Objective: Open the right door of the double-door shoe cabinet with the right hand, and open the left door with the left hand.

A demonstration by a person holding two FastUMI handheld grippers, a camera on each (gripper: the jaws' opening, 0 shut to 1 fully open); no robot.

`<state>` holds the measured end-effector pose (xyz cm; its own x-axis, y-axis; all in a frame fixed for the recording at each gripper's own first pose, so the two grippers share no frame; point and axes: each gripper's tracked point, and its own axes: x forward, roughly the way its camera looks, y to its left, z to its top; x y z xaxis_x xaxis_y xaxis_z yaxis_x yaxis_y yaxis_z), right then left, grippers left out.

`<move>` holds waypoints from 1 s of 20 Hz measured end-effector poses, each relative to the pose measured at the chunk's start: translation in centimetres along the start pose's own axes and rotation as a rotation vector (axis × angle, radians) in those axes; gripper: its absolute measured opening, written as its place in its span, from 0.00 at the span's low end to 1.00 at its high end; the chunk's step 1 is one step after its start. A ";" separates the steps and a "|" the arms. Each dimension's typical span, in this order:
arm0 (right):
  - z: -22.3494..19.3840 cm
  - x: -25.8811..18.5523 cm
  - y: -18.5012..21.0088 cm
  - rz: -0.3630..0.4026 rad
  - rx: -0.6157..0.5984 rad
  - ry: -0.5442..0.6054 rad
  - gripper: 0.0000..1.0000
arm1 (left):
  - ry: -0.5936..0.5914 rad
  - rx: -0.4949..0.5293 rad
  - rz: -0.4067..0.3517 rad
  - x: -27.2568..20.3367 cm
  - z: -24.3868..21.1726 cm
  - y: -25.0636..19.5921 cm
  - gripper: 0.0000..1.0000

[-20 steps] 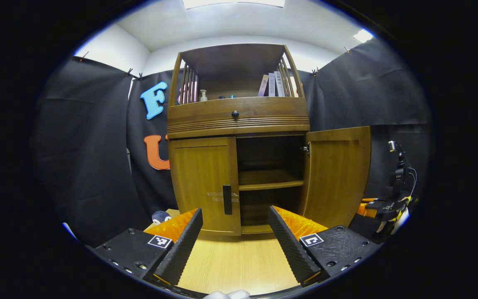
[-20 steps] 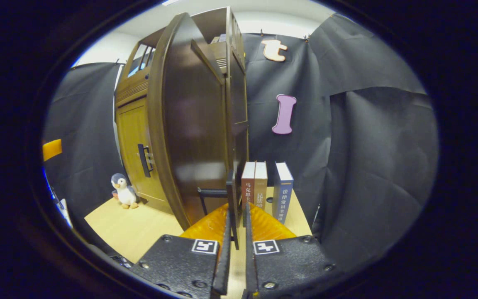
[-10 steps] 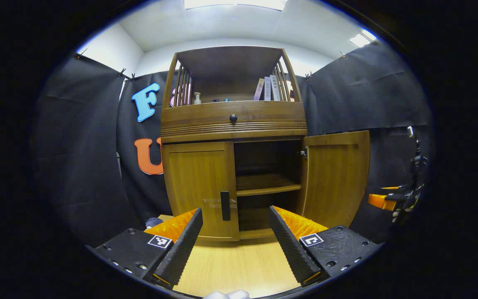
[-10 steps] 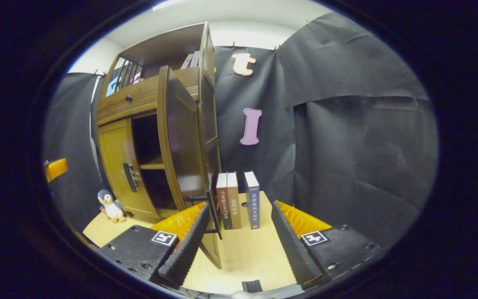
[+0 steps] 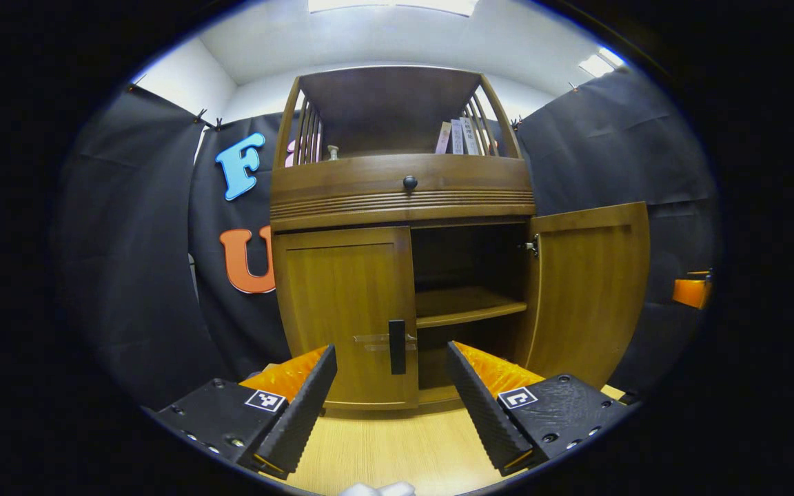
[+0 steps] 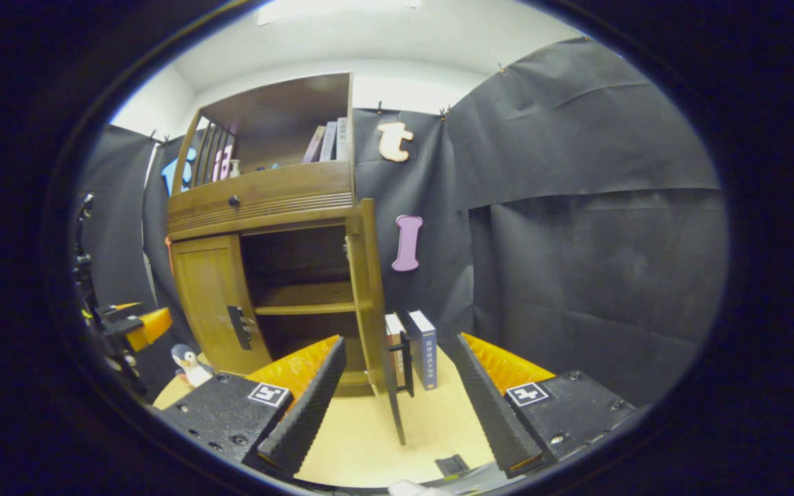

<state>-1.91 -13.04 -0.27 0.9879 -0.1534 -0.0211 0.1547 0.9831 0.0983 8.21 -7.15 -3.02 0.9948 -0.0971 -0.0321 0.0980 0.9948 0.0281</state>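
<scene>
Left gripper view, left gripper [image 5: 391,393] hanging wide apart facing the closed left door [image 5: 345,313], its black handle [image 5: 397,337] untouched, right gripper view, right gripper [image 6: 400,403] spread apart, gripping nothing, right door [image 6: 373,310] standing open edge-on, books [image 6: 418,344] sitting on the tabletop behind it.

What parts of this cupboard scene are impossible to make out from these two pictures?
- Behind the closed left door: hidden in both views by the door itself.
- Lower compartment under the shelf: too dark, and partly covered by the left gripper fingers in the left gripper view.
- Books beside the cabinet: partly hidden by the open right door in the right gripper view.
- Toy penguin: partly cut off by the right gripper.
</scene>
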 end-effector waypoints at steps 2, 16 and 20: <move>-0.6 -1.0 1.6 -0.001 0.005 0.013 1.00 | -0.007 0.003 0.006 2.0 -0.7 0.5 0.96; -0.7 -1.8 6.7 -0.029 -0.120 0.068 0.99 | 0.045 -0.014 0.012 18.9 -8.0 -0.6 0.96; -0.4 -1.3 6.0 -0.057 -0.139 0.075 0.99 | 0.069 -0.038 -0.002 21.7 -9.7 -0.9 0.84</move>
<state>-2.23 -6.87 -0.06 0.9736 -0.2062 -0.0977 0.2028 0.9782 -0.0441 29.41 -9.84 -13.41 0.9901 -0.0975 -0.1011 0.0971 0.9952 -0.0098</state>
